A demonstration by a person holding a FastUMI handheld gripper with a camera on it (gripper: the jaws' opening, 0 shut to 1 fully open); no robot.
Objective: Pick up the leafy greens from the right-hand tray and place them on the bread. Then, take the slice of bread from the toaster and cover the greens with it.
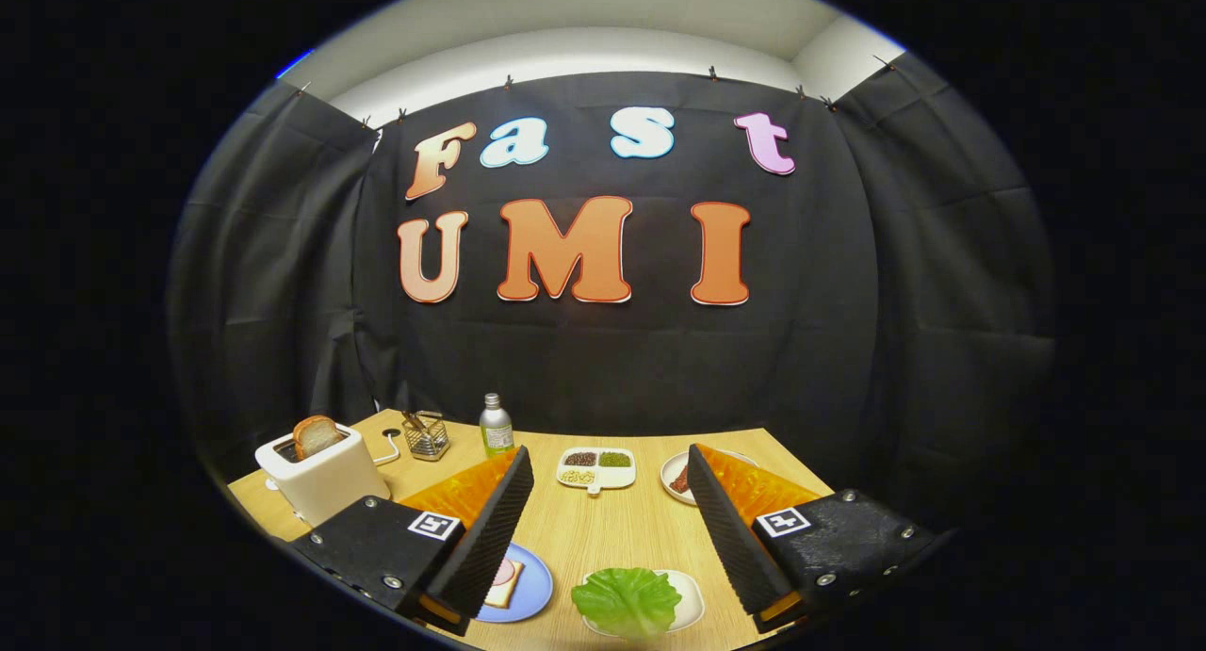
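My gripper [611, 500] is open, its two black ribbed fingers spread wide above the wooden table [641, 528] with nothing between them. A green lettuce leaf [627, 602] lies on a small white tray [690, 606] below and between the fingers, near the right one. A slice of bread with a pink topping [504, 580] rests on a blue plate [532, 590], partly hidden behind the left finger [490, 528]. A white toaster [325, 477] stands at the table's left with a browned bread slice [316, 434] sticking up out of its slot.
Beyond the fingers sit a white divided dish of seeds [596, 467], a small plate with a brown item [678, 477] by the right finger, a metal-capped bottle [496, 427] and a wire basket [426, 436]. Black cloth walls close the booth.
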